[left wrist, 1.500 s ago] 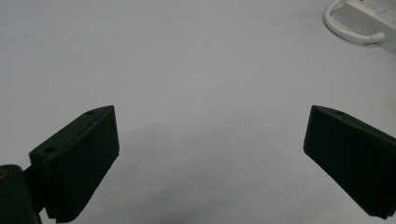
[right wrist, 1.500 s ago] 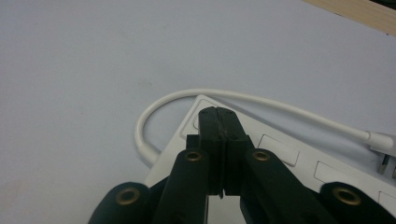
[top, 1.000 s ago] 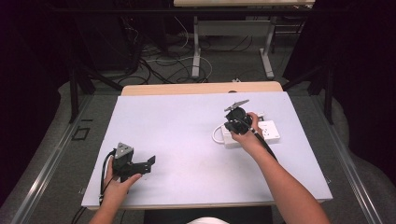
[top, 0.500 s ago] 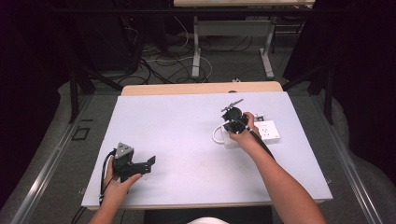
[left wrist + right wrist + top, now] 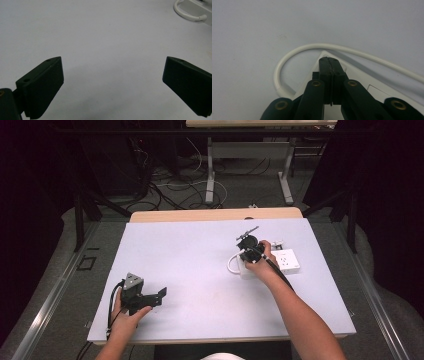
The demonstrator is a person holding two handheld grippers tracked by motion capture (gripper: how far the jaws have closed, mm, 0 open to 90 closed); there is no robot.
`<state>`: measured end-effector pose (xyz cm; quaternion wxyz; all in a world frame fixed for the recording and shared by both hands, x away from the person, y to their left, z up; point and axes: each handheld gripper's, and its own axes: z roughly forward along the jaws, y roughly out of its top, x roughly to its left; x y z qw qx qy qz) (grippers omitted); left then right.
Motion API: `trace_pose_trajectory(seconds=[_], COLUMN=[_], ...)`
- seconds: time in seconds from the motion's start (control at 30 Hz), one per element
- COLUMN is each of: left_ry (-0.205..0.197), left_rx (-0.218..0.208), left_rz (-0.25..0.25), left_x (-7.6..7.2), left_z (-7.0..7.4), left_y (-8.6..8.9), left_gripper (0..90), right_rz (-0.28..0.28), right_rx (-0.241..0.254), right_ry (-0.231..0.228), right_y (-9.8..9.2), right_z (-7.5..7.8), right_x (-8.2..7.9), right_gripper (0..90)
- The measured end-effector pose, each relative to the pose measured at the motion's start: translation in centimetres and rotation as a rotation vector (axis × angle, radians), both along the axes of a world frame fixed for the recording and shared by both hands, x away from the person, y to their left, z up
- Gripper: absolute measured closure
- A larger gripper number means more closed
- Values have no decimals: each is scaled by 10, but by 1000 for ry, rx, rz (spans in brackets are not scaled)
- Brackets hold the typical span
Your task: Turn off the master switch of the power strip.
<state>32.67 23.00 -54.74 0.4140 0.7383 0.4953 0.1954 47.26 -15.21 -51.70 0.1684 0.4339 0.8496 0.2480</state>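
Right gripper (image 5: 329,60) fingers, pressed together, hide part of the power strip (image 5: 359,82)

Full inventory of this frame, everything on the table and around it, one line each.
White power strip: 1, white, right part of the table.
White looped cord: 1, white, curls off the strip's left end.
Light grey table top: 1, light grey, centre.
Wooden table edge: 1, tan, behind the grey top.
Floor cables: several, dark and white, beyond the table.
Left gripper: 1, black, near-left of the table, jaws open, nothing between them.
Right gripper: 1, black, jaws shut, tips over the strip's end.
Forearms: 2, from the bottom edge.
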Motion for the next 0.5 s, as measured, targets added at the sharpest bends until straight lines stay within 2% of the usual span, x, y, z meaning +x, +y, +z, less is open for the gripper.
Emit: trace_pose_trajectory(seconds=[0.1, 0.17, 0.2, 0.33, 0.37, 0.4, 0.43, 0.5], left_ry=[3, 1, 0, 5, 5, 2, 2, 3], left_rx=[-3, 4, 3, -3, -3, -4, -2, 2], left_rz=[1, -3, -3, 2, 2, 3, 1, -2], left_x=[0, 0, 0, 0, 0, 0, -1, -1], left_z=[0, 0, 0, 0, 0, 0, 0, 0], left_y=[-1, -1, -1, -1, -1, -1, -1, -1], left_gripper=[35, 35, 35, 35, 35, 35, 35, 35], right_rz=[-6, 2, -7, -18, -23, -19, -34, -36], right_rx=[24, 23, 42, 26, 28, 55, 44, 52], right_ry=[24, 14, 11, 22, 26, 23, 48, 37], right_y=[-1, -2, -1, 0, 0, -1, -1, -1], right_z=[-1, -1, -2, -1, -1, -3, -1, -2], right_x=[2, 3, 3, 3, 3, 4, 4, 5], right_gripper=[900, 900, 900, 900, 900, 900, 900, 900])
